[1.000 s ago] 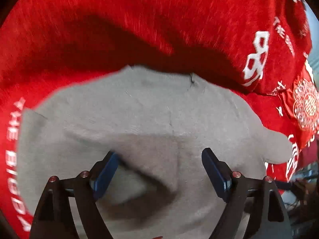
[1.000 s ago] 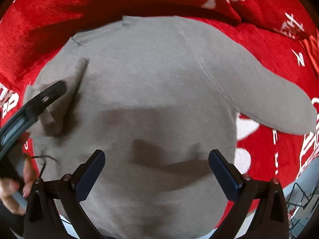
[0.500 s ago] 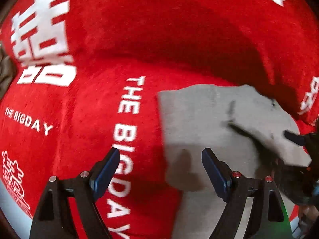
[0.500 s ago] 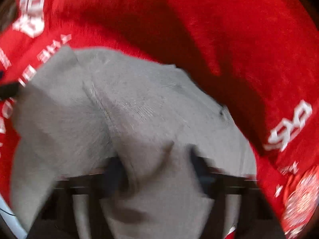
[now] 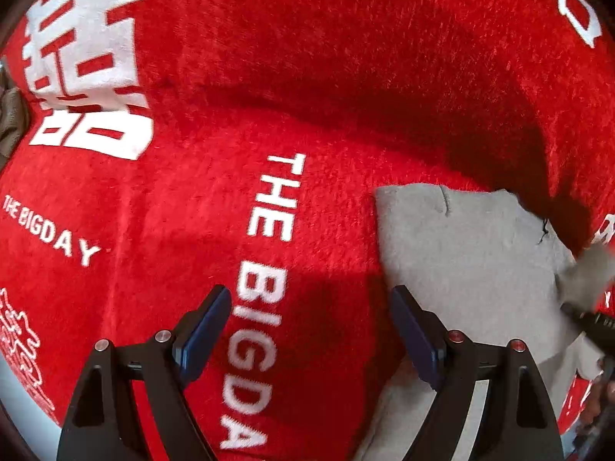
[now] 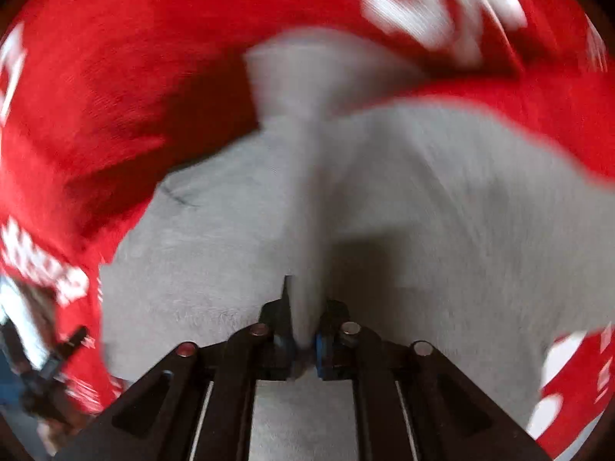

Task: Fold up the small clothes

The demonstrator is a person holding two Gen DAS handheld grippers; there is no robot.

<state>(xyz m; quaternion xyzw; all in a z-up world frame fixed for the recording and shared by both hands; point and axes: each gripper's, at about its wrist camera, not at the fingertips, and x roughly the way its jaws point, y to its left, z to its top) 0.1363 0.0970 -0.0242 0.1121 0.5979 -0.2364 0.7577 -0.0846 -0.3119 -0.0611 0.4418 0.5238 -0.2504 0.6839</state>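
Closest in, the right gripper [image 6: 303, 330] has a narrow strip of the grey knitted top [image 6: 442, 211] pinched between its pads; the jaws are almost together and just starting to ease apart, with the fabric still between them. That strip, which I take to be a sleeve, rises from the jaws towards 12 o'clock, while the body of the garment spreads flat beneath, from 9 o'clock round to 3 o'clock. The right wrist view is smeared, so finer detail is lost. The left gripper [image 5: 311, 330] hangs wide open with nothing in it, over the white lettering of the red plush blanket [image 5: 307, 77]; the garment [image 5: 461, 253] lies beside it at 2 o'clock, its straight edge near the right-hand pad. Further out there is only more blanket. I judge a sleeve fold is in hand: next the sleeve needs laying across the body and releasing, then smoothing.
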